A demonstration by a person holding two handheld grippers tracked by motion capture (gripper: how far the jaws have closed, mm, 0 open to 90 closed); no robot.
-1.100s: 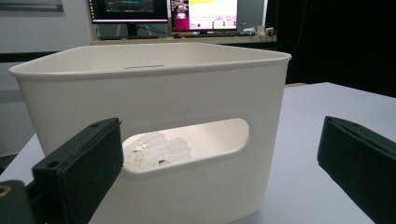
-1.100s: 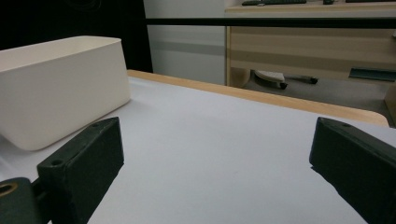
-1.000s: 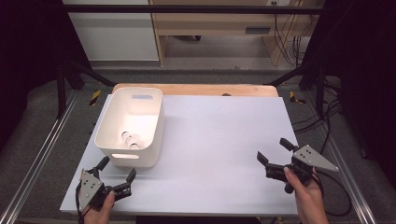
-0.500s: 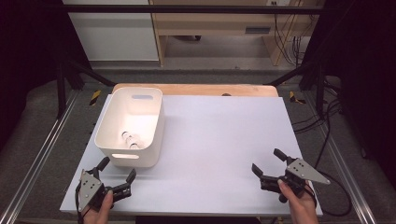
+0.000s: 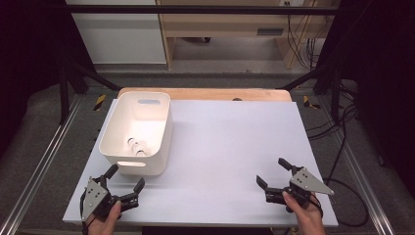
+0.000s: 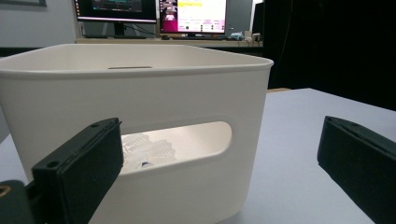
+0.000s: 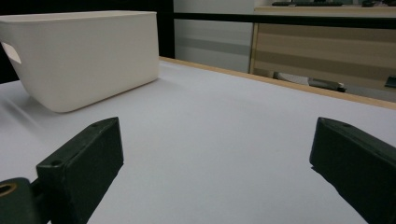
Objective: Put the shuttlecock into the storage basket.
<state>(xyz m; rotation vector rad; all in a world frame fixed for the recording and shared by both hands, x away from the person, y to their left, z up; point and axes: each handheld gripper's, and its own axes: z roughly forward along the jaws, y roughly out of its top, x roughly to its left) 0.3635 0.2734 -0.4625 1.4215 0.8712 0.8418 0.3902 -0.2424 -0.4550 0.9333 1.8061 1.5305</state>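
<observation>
A white plastic bin (image 5: 117, 146) with handle slots stands on the left of the white table (image 5: 230, 142); small white ribbed pieces (image 5: 136, 145) lie in its bottom. My left gripper (image 5: 126, 179) is open at the front left corner, just in front of the bin's near wall. In the left gripper view the bin (image 6: 140, 93) looms close, with the ribbed pieces (image 6: 149, 151) seen through its handle slot. My right gripper (image 5: 274, 171) is open near the front right edge, with nothing between its jaws. Far off to the left in the right gripper view stands the bin (image 7: 88, 51).
A wooden strip (image 5: 205, 93) runs along the table's back edge. Metal rails (image 5: 39, 161) flank the table on both sides, and cables (image 5: 342, 147) trail on the floor at the right. Monitors (image 6: 154, 14) glow behind the bin in the left gripper view.
My right gripper has moved toward the near edge of the table and a little left, still open. The left gripper and the bin have stayed in place.
</observation>
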